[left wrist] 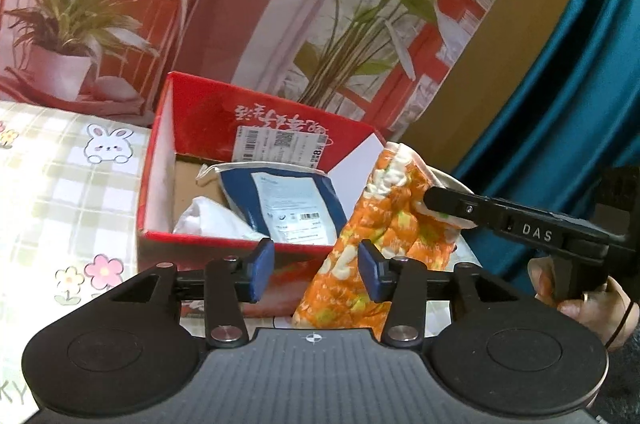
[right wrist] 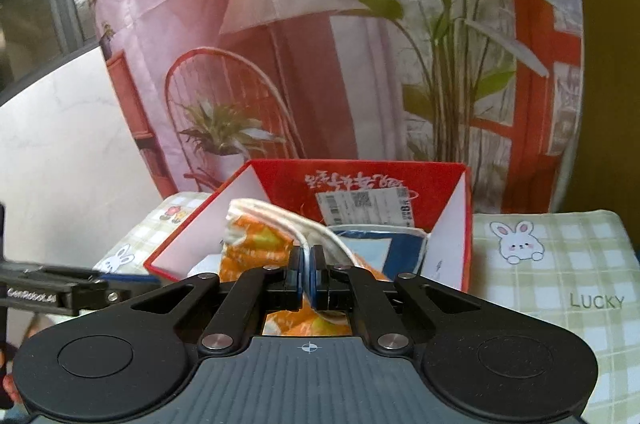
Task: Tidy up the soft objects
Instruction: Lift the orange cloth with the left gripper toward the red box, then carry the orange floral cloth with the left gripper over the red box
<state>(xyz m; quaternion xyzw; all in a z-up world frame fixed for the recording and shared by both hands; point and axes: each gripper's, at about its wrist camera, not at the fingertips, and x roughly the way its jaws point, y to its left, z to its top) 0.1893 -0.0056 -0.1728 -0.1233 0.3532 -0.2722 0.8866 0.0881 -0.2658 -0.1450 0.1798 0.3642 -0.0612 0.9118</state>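
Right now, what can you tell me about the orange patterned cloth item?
The orange cloth looks like soft quilted fabric, printed with white and yellow-green shapes, with a white lining and white edging. It hangs crumpled and roughly upright at the near right corner of the red box. The right gripper is shut on its white edge; the left gripper is open beside it, not gripping.

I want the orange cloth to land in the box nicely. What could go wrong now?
1. Only the right hand-held gripper pinches the orange floral cloth, by its white edge; the left hand-held gripper is open, so the cloth might slip.
2. Much of the cloth hangs outside the red box at its near corner, so it may drop onto the tablecloth.
3. The blue package and white bag already fill the box, so the cloth may bunch up.
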